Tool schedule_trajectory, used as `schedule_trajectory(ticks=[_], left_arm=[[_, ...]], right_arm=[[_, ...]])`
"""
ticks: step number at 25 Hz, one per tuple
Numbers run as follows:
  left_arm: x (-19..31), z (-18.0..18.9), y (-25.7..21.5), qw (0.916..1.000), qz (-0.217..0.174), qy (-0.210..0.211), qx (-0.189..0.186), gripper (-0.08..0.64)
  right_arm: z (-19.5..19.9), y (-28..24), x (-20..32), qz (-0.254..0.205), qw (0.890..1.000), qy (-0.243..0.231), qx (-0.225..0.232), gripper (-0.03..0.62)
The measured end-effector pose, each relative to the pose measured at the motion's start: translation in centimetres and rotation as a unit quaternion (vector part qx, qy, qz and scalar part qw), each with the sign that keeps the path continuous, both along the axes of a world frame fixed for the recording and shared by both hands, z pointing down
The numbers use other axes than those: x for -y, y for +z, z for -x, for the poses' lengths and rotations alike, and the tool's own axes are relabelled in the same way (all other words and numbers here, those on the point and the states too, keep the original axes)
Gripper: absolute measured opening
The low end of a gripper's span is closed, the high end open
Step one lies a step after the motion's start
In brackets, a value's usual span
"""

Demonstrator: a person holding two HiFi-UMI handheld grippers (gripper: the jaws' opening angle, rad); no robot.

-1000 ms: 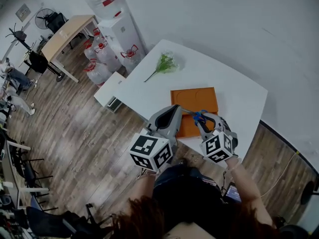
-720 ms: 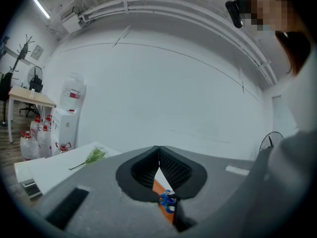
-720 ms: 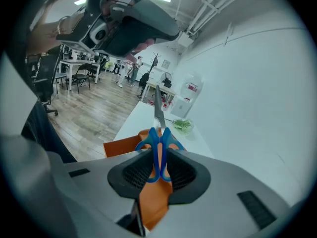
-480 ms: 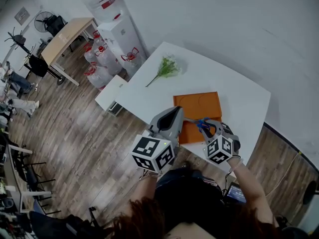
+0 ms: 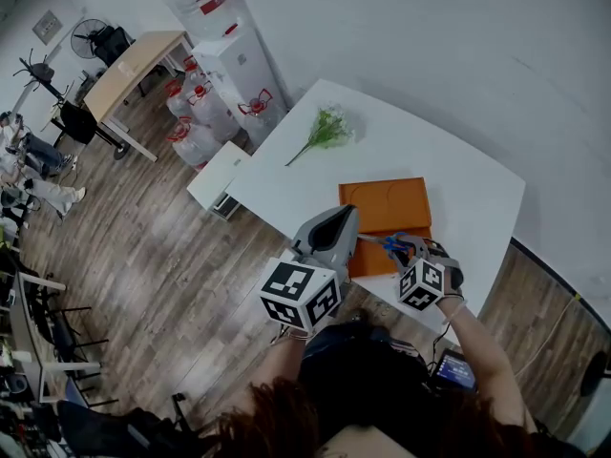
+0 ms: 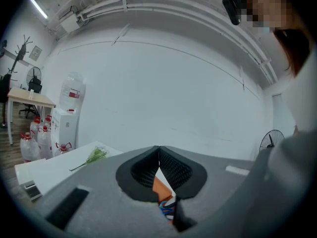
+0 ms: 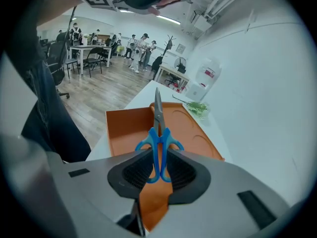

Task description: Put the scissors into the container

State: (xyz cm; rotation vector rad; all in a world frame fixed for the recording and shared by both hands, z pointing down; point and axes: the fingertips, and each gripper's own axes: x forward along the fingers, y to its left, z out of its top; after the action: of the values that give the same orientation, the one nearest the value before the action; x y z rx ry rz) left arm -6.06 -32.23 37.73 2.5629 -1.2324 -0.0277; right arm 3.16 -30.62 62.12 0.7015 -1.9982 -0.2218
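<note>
The scissors [image 7: 158,133] are pinched by their blue handles in the right tongs [image 7: 158,165], with the shut blades pointed forward above the orange container [image 7: 124,128], which is set near the front edge of the white table [image 5: 458,189]. The left tongs [image 6: 158,150] are pressed together with nothing between them and are held just beside the container's near-left corner. The scissors are judged to be over the container but not yet laid in it. Only the handle loops are gripped, so the long blades could be swung or twisted between the pads if the wrist is tipped sharply. If they are let go from this height, the scissors could be bounced over the shallow rim; if they are lowered steeply, the tip could be caught on the container's floor and the container shoved toward the table edge
</note>
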Motion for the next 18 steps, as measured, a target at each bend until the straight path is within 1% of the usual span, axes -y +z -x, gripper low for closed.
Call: schedule_trajectory(ticks=[11, 18], left_arm=[[-0.5, 0.3, 0.2, 0.9999, 0.004, -0.003, -0.009, 0.017], [-1.0, 0.5, 0.5, 0.9999, 0.007, -0.008, -0.008, 0.017]], right_arm=[[-0.5, 3.4, 0.4, 0.039, 0.998, -0.023, -0.049, 0.078], [-0.7, 5.9, 0.1, 0.063, 0.994, -0.048, -0.080, 0.078]])
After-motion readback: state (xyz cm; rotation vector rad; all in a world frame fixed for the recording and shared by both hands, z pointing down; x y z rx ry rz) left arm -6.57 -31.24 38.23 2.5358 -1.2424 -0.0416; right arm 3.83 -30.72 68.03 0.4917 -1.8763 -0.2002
